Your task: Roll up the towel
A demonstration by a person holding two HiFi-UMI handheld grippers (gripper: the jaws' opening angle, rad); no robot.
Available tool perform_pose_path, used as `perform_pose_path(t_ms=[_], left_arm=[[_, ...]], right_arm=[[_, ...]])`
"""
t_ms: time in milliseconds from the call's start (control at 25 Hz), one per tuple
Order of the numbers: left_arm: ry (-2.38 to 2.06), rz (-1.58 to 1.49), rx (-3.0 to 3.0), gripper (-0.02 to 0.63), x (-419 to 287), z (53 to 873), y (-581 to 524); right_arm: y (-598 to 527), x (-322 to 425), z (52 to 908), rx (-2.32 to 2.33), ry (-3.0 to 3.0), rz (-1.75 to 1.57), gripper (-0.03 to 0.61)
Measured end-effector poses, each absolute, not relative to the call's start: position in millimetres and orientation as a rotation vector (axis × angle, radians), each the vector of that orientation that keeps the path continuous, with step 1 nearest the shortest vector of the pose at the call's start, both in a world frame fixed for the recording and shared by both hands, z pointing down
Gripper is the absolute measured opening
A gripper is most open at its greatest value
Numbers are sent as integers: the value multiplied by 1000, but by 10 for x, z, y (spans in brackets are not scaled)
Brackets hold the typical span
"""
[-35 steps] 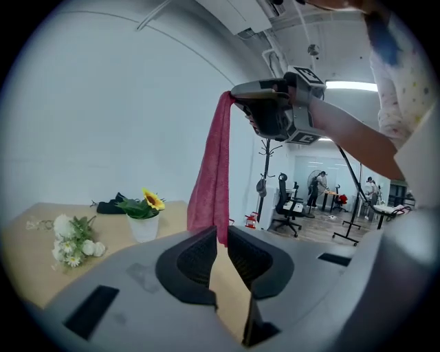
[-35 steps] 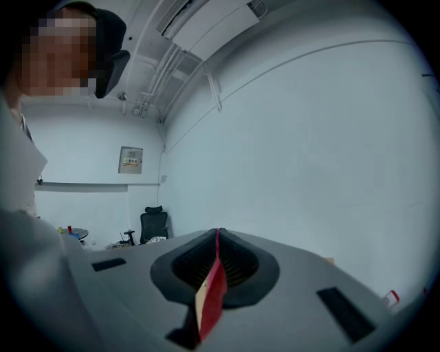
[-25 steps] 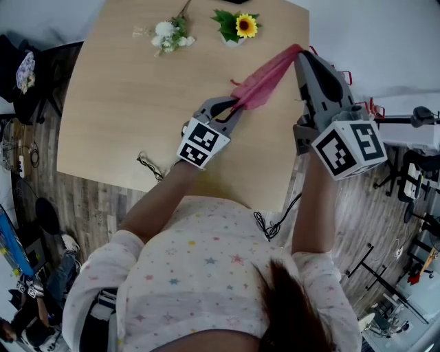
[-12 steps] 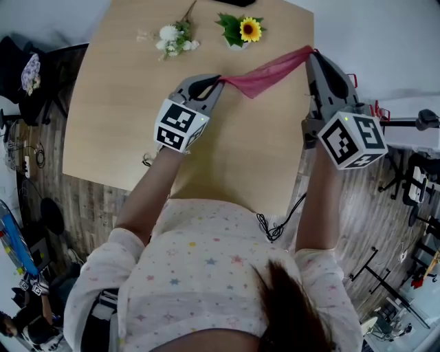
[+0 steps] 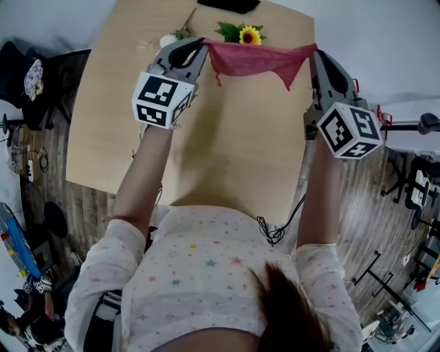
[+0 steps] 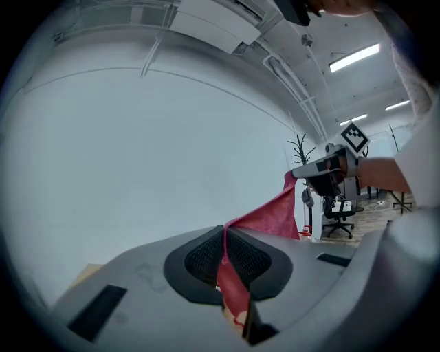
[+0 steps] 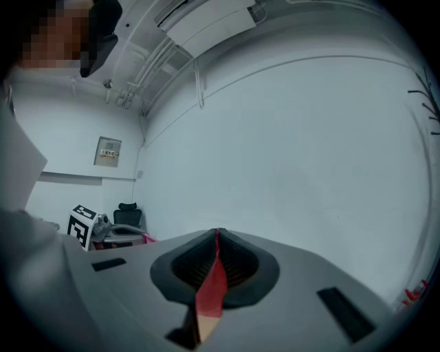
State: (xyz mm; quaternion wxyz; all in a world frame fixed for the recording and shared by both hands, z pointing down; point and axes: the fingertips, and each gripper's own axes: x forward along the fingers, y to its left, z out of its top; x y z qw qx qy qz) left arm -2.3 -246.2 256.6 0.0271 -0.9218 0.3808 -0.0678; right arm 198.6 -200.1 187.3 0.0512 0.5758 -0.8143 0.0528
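Observation:
A thin red towel [image 5: 256,59] hangs stretched in the air above the wooden table [image 5: 227,144], held by two corners. My left gripper [image 5: 203,44] is shut on its left corner; in the left gripper view the red cloth [image 6: 230,285] runs pinched between the black pads and trails off to the right. My right gripper [image 5: 315,49] is shut on the right corner, and red cloth [image 7: 212,289] shows clamped between its pads too. A loose point of the towel droops near the right gripper.
A sunflower in a small pot [image 5: 247,33] and a sprig of white flowers [image 5: 168,40] sit at the table's far edge, just behind the towel. A dark flat object [image 5: 229,5] lies at the far rim. A cable [image 5: 273,230] hangs off the near right corner.
Both grippers have lifted and moved away from me, the left one swinging far out to the left. The bunched towel has been pulled out into a wide hanging sheet between them.

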Motion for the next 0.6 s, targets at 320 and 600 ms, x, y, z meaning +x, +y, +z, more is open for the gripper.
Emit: perform_pose_path(t_ms=[320,600], left_arm=[[934,-509,-2894,20,-7,3347,-1839],[826,-777,-3069,20,-134,4421,-976]], right_arm=[[-1497,2006,3052,1698,-2359,444,14],[-623,1849,4237,1603,-2220,751,14]])
